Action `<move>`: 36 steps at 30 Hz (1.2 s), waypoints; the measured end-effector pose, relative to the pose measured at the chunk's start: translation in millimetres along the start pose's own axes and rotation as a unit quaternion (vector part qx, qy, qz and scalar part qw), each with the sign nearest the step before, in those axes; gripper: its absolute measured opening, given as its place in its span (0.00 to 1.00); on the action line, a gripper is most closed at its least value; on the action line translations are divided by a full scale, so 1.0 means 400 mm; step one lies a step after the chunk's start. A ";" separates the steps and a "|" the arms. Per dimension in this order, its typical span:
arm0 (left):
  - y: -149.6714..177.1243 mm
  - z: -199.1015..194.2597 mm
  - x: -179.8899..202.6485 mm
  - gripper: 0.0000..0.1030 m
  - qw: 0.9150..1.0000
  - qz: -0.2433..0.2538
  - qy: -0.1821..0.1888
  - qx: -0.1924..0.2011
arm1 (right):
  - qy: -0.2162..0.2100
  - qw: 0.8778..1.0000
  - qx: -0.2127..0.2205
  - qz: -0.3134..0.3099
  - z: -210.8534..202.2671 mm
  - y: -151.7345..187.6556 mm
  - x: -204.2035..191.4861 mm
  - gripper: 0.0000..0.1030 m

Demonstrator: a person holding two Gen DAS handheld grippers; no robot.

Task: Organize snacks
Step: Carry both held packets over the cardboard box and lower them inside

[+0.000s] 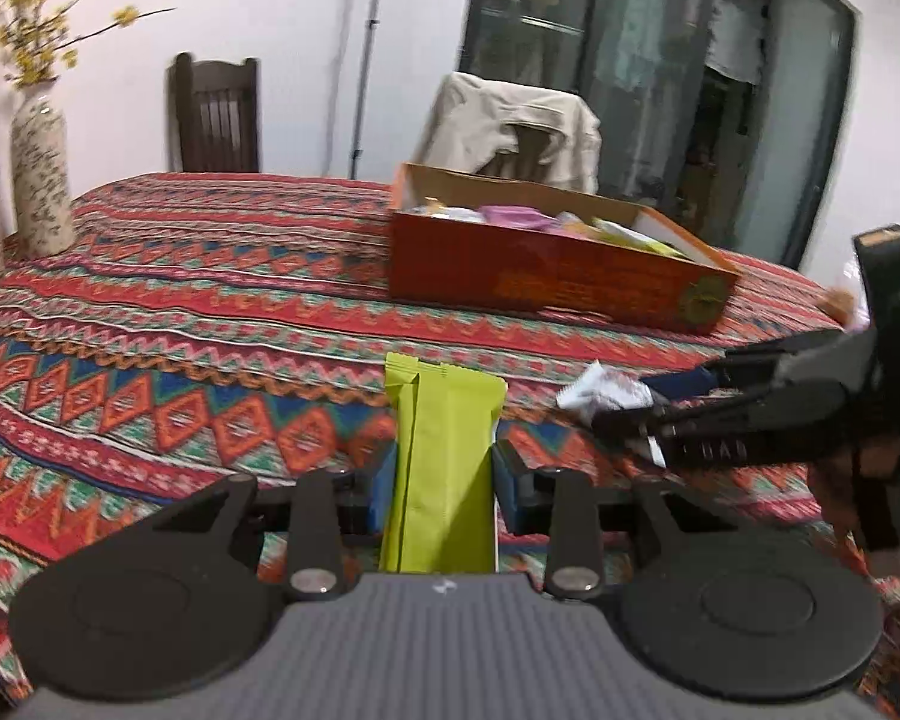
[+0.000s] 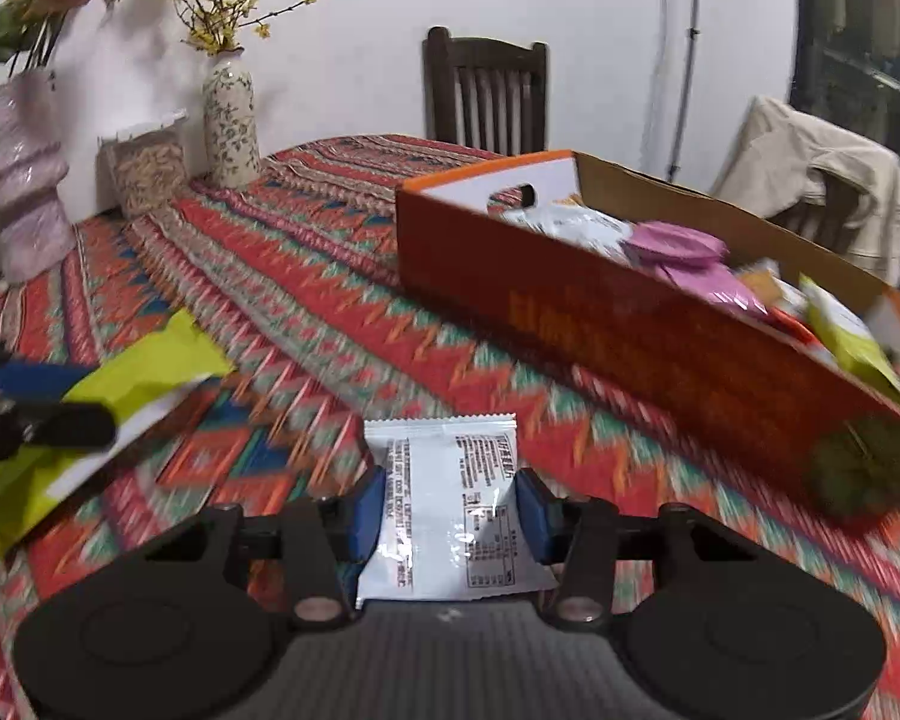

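Left wrist view: I am pinching a green bar [image 1: 441,468] in the left tongs [image 1: 444,483] above the worktop [image 1: 180,312], the box [image 1: 546,282] ahead.

Right wrist view: my right tongs [image 2: 450,510] are clamping a white packet [image 2: 450,504]. Next, I judge, both snacks need carrying over the box wall.

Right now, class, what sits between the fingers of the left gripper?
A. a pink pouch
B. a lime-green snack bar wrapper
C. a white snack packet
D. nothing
B: in the left wrist view the lime-green snack bar wrapper stands between the blue pads of the left gripper, which press on both of its sides.
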State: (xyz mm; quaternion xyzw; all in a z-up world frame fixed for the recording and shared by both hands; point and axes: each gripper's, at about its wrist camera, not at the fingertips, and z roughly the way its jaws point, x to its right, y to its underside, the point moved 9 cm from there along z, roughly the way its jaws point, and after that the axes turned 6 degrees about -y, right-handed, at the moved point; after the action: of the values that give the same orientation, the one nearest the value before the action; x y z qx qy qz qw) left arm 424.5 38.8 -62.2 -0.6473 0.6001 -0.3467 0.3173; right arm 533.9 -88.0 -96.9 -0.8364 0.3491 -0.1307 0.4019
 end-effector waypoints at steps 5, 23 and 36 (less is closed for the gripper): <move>0.038 -0.070 0.084 0.33 0.999 0.028 0.036 0.000 | 0.029 0.999 0.006 0.030 -0.138 0.106 -0.057 0.43; 0.044 -0.181 0.069 0.34 1.000 0.005 0.030 0.004 | 0.086 0.989 0.075 0.097 -0.449 0.254 -0.114 0.43; -0.322 -0.109 0.055 0.34 0.995 0.016 0.054 0.077 | 0.092 0.987 0.125 0.033 -0.503 -0.017 0.025 0.43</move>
State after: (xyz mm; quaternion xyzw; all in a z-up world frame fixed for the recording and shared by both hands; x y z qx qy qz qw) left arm 460.9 27.2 70.1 -0.5914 0.5980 -0.4216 0.3389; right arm 444.1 -208.8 37.1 -0.7521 0.3928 -0.2366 0.4733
